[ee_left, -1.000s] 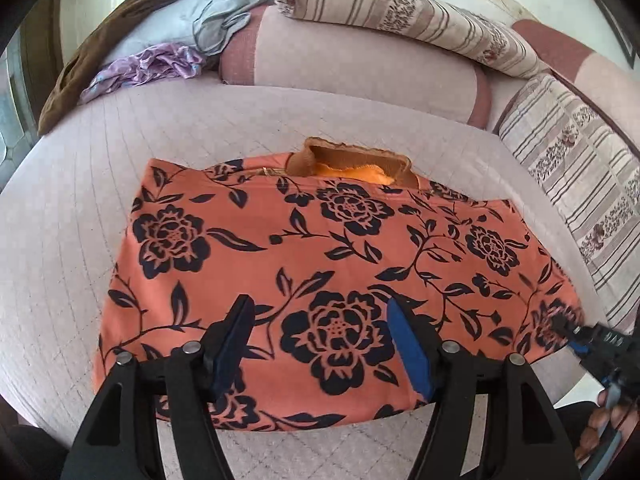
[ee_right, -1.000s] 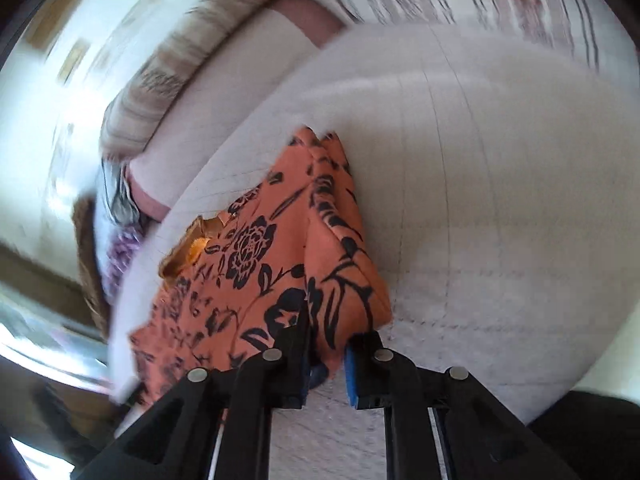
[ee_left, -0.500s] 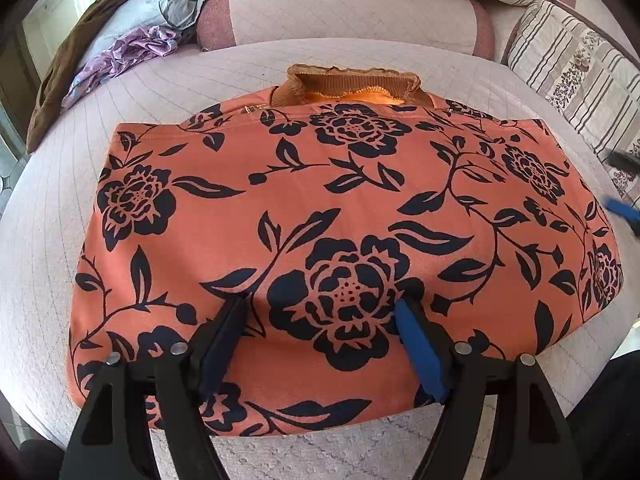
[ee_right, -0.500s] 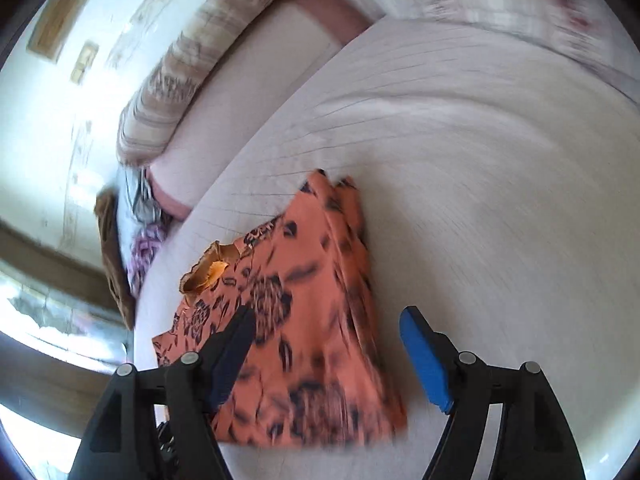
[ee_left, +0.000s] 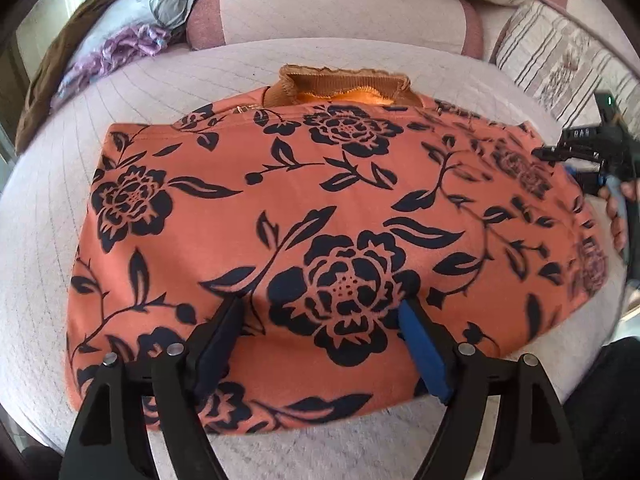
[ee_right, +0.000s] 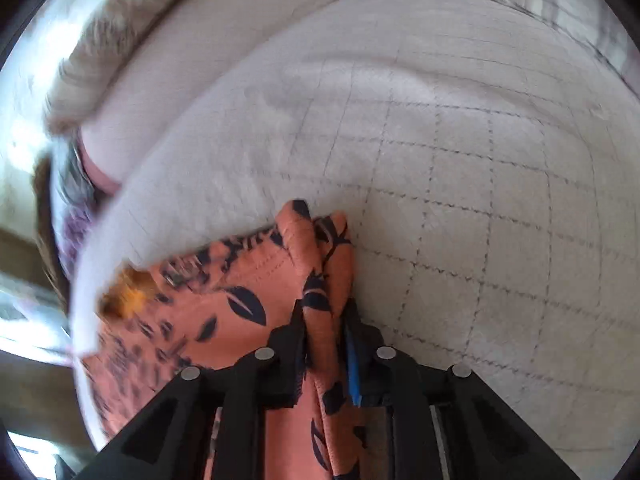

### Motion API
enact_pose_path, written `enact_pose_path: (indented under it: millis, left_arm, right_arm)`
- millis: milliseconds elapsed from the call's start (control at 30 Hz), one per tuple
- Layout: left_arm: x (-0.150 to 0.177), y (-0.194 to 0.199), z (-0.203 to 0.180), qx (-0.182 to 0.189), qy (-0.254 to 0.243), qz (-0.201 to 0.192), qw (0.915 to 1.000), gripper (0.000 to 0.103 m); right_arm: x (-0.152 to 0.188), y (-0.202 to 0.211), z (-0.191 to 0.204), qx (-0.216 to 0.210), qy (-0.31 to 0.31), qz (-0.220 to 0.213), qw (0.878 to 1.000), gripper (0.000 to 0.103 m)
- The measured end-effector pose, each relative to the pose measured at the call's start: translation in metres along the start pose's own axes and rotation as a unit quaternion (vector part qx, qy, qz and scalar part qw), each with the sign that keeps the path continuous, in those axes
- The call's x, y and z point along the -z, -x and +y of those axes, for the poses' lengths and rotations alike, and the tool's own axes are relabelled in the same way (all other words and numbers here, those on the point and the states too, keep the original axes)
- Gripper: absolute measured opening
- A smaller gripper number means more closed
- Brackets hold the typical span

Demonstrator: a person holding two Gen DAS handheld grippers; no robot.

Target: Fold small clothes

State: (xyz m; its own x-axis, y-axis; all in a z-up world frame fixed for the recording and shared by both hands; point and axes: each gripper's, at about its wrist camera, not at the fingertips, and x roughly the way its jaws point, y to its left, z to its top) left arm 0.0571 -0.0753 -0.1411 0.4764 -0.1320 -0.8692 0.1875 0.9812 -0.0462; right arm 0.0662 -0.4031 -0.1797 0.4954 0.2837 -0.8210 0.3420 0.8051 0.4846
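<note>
Two grippers work the orange top (ee_left: 320,216) lying flat on the bed (ee_left: 224,76): the left gripper (ee_left: 320,340) hovers spread wide and empty over its near hem, lower than a second ago, while the right gripper (ee_right: 326,340), splayed moments ago, is closing on the side edge.

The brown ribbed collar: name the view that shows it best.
Left wrist view: the brown ribbed collar sits sharp and whole above the orange floral garment. The right wrist view shows only a blurred orange-brown smear of it at the garment's far edge.
</note>
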Motion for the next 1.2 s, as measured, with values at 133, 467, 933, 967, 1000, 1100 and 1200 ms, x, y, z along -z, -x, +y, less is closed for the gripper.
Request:
enact_pose_path:
  millis: [133, 467, 933, 967, 1000, 1100, 1200]
  left_arm:
    - [0.004, 0.041, 0.032, 0.027, 0.064, -0.053, 0.9962, 0.08]
    - [0.02, 0.042, 0.096, 0.012, 0.127, 0.009, 0.9918, 0.074]
    - [0.016, 0.067, 0.158, 0.007, 0.17, -0.029, 0.985, 0.076]
    - [0.005, 0.063, 0.164, 0.014, 0.173, -0.032, 0.9843, 0.076]
    - [-0.009, 0.055, 0.174, 0.027, 0.181, -0.03, 0.9826, 0.076]
    - [-0.038, 0.024, 0.197, 0.049, 0.211, -0.013, 0.9762, 0.074]
    - [-0.069, -0.024, 0.206, 0.042, 0.201, 0.031, 0.9781, 0.027]
  right_arm:
    - [0.013, 0.041, 0.011, 0.034, 0.021, -0.046, 0.998, 0.055]
    - [0.113, 0.027, 0.049, -0.048, 0.11, 0.059, 0.991, 0.063]
    - [0.135, 0.037, 0.06, -0.07, 0.112, 0.021, 0.991, 0.082]
    - [0.135, 0.036, 0.061, -0.067, 0.117, 0.022, 0.991, 0.083]
    - [0.135, 0.031, 0.06, -0.069, 0.118, 0.018, 0.99, 0.083]
    - [0.149, 0.026, 0.066, -0.076, 0.128, 0.002, 0.989, 0.086]
    - [0.156, 0.025, 0.065, -0.073, 0.141, -0.011, 0.987, 0.086]
